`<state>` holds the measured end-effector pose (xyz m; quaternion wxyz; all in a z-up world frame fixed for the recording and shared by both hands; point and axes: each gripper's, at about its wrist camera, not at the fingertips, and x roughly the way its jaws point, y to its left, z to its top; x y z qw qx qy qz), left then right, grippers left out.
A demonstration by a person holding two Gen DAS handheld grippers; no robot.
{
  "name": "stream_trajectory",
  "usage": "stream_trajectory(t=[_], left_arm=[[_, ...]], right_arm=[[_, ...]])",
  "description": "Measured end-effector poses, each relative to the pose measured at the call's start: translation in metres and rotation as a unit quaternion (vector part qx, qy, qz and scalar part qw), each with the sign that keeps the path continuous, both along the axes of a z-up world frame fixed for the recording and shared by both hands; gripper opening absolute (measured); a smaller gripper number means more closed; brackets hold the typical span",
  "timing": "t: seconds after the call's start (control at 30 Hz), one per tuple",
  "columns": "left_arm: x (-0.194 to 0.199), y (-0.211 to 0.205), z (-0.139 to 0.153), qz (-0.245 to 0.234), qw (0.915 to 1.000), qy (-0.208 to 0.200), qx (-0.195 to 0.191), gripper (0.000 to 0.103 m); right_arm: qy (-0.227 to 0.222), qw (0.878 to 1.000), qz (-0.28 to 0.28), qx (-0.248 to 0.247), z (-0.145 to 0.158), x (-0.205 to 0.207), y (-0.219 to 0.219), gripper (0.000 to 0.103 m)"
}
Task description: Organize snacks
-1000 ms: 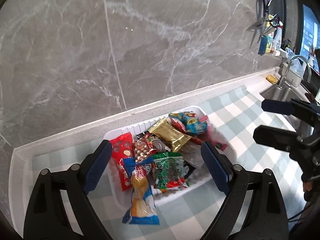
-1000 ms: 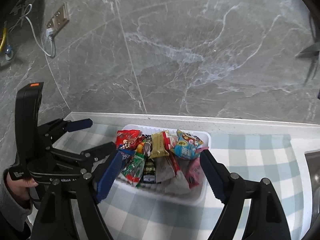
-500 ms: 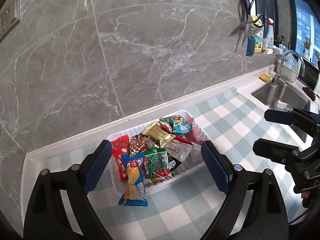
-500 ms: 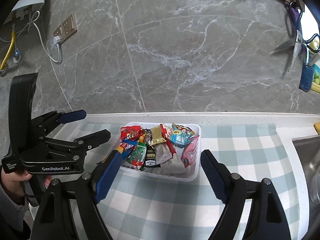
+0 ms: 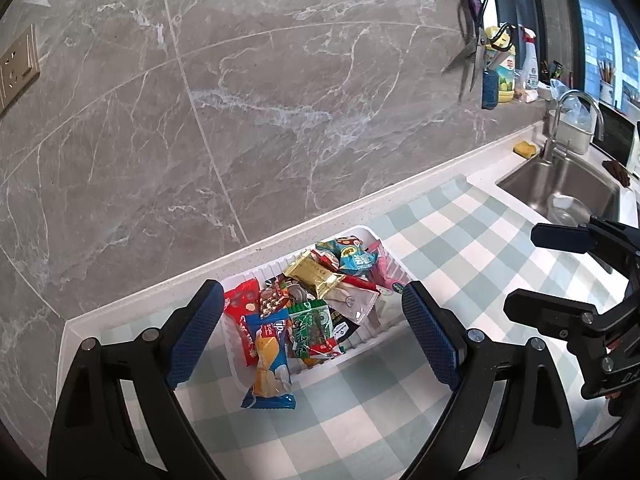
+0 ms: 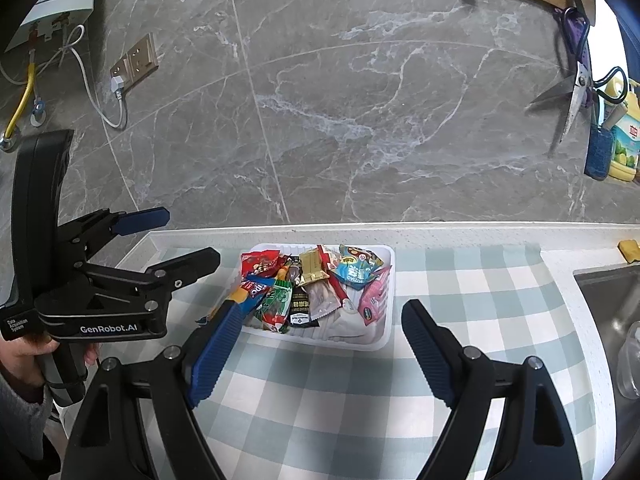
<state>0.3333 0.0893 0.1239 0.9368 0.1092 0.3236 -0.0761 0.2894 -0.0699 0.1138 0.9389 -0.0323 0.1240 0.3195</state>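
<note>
A white tray [image 5: 372, 338] full of snack packets stands on the checked cloth close to the wall. In it lie a gold packet [image 5: 314, 274], a green packet [image 5: 312, 328], a red packet [image 5: 240, 304] and a teal packet [image 5: 356, 258]. A blue packet [image 5: 268, 360] hangs over the front rim. My left gripper [image 5: 312, 288] is open and empty, held back above the tray. In the right wrist view the tray [image 6: 390, 300] lies ahead of my right gripper [image 6: 320, 308], also open and empty. The left gripper [image 6: 190, 236] shows at the left there, held by a hand.
A sink [image 5: 560, 188] with a faucet [image 5: 576, 112] lies at the right end of the counter, a yellow sponge [image 5: 524, 148] beside it. Scissors [image 5: 472, 52] and bottles hang or stand by the grey marble wall. The checked cloth [image 5: 440, 240] covers the counter.
Both grippers have drawn back from the tray, the left one also rising, so the tray looks smaller and farther. Both stay open; the snacks have not moved.
</note>
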Motion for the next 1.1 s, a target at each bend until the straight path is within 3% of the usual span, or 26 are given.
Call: stream_trajectory(t=[1.1], left_arm=[[-0.0054, -0.0042, 0.0063, -0.017, 0.9998, -0.009, 0.002, 0.091]], right_arm=[[-0.003, 1.000, -0.001, 0.006, 0.0003, -0.0070, -0.0048, 0.085]])
